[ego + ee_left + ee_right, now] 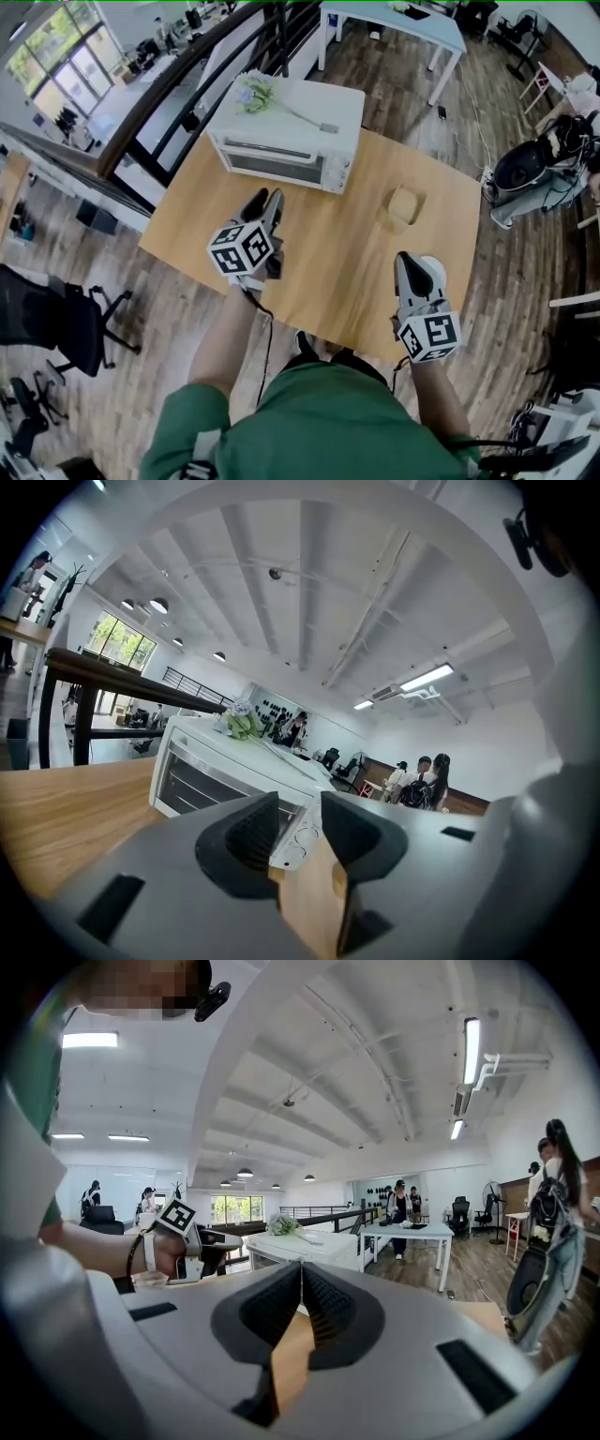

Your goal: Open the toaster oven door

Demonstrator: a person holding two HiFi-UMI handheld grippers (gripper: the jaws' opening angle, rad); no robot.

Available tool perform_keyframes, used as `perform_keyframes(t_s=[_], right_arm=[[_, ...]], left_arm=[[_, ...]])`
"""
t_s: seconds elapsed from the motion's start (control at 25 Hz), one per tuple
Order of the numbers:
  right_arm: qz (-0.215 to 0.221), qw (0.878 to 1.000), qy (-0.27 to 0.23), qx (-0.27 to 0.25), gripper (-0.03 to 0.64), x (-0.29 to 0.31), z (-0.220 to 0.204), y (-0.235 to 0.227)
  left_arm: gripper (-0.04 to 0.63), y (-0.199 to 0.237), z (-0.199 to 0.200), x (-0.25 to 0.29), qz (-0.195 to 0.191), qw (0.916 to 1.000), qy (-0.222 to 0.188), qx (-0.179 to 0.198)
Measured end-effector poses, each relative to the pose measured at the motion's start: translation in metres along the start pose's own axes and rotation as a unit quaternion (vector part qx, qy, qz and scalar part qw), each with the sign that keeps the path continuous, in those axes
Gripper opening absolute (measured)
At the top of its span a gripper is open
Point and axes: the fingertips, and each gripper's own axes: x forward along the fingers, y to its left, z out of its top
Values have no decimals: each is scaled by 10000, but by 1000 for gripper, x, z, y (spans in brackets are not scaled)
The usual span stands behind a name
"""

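**Table (319,281):** 1, wooden, in front of you.

**Oven (286,141):** 1, white, at the far edge of the table. Its door (272,161) is shut and faces you, with the knob panel (342,173) at the right end of the front.

**Flowers (255,91):** 1 sprig, lying on the oven's top.

**Left gripper (266,201):** 1.
- It sits near the oven front, apart from it and not touching.
- Only bare tabletop lies between it and the door.
- In the left gripper view its jaws (300,808) stand apart with nothing held.
- The oven's knob panel shows through the gap between them.

**Right gripper (408,262):** 1.
- It is nearer you, at the right side of the table and well apart from the oven.
- In the right gripper view its jaws (301,1274) meet at the tips with nothing between them.

**Beige cup (403,204):** 1, on the table ahead of your right gripper and to the right of the oven, clear of the door.

**White round item (434,270):** 1, just beside the right gripper and partly hidden by it. You cannot tell its kind from these views.

**Surroundings:**
- 1 dark railing (187,84), behind the oven.
- 1 white table (394,23), further back.
- 1 black chair (56,319), on the floor to your left.
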Motion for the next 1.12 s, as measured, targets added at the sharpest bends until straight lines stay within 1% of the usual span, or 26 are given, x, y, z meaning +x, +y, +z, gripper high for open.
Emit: perform_keyframes(t_s=[0.24,0.28,0.32,0.44,0.48,0.64,0.8,0.92,1.04,1.08,1.12], right_arm=[[-28,9997,23,249,26,8,-6,-25],[-15,9996,26,274,26,8,-8,-28],[-13,9996,28,289,26,8,-9,-33],[-127,9992,28,387,26,6,-13,-49],[-182,9989,31,428,26,4,-14,-55],[-397,9977,56,553,26,-4,-20,-72],[-602,9962,82,619,26,-14,-28,-88],[-760,9948,87,678,26,-23,-31,-96],[-878,9934,62,731,26,-30,-31,-103],[-915,9932,74,720,26,-32,-31,-105],[-948,9929,87,711,26,-34,-32,-107]], left_arm=[[152,9,-6,35,150,9990,247,-348],[152,11,-8,41,173,9985,273,-439],[152,12,-11,47,168,9976,286,-611],[152,14,-14,63,82,9902,267,-1370],[152,16,-14,68,75,9878,260,-1532],[152,28,-19,88,142,9814,291,-1891],[153,40,-24,109,230,9700,279,-2404],[159,50,-25,119,401,9653,289,-2564],[184,54,-25,127,579,9619,296,-2654],[190,56,-26,130,614,9583,285,-2776],[199,58,-28,133,628,9527,254,-2964]])
